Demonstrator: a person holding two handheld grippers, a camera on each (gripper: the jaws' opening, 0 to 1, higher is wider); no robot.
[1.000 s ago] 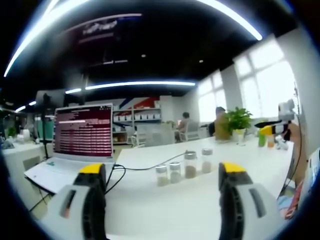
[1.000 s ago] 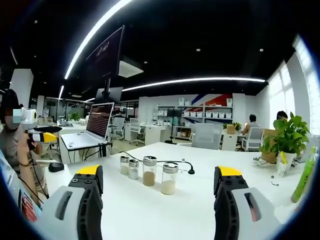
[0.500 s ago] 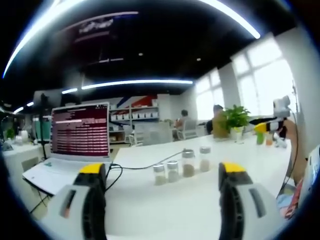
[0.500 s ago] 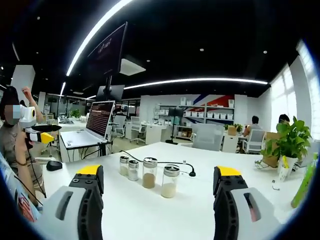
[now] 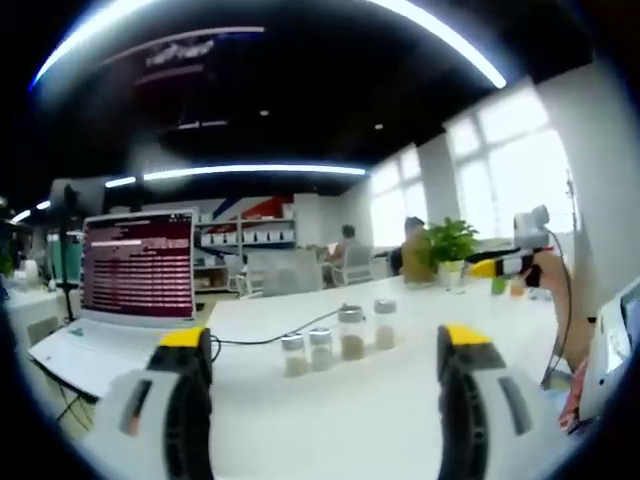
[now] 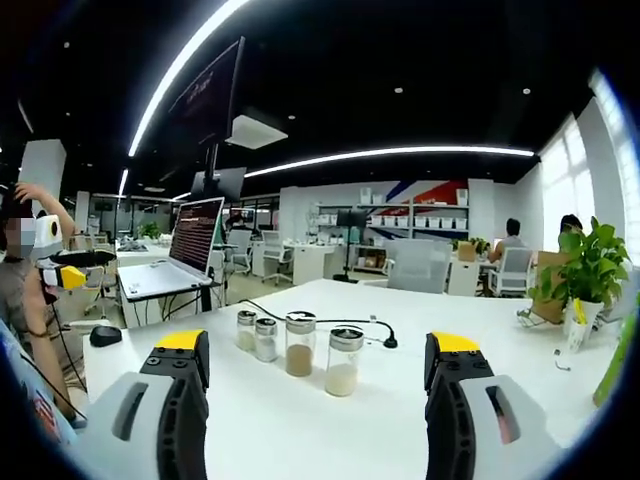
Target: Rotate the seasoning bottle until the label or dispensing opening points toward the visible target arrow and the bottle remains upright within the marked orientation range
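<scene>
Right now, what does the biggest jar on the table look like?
The biggest jar is clear, looks like glass, with a silvery metal-looking cap. Pale powder fills roughly its lower third. It stands upright on the white table, at the near end of a row of four, close beside a jar of brown powder. Neither gripper touches it.

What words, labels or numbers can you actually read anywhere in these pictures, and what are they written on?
None can be read for sure.
Laptop screen: rows of light text on dark red, too small and blurred to read.
Hanging dark screen: a faint line of reddish letters, too blurred to read.
Four seasoning bottles: no label to be made out.
White table: no arrow or marking to be seen.
</scene>
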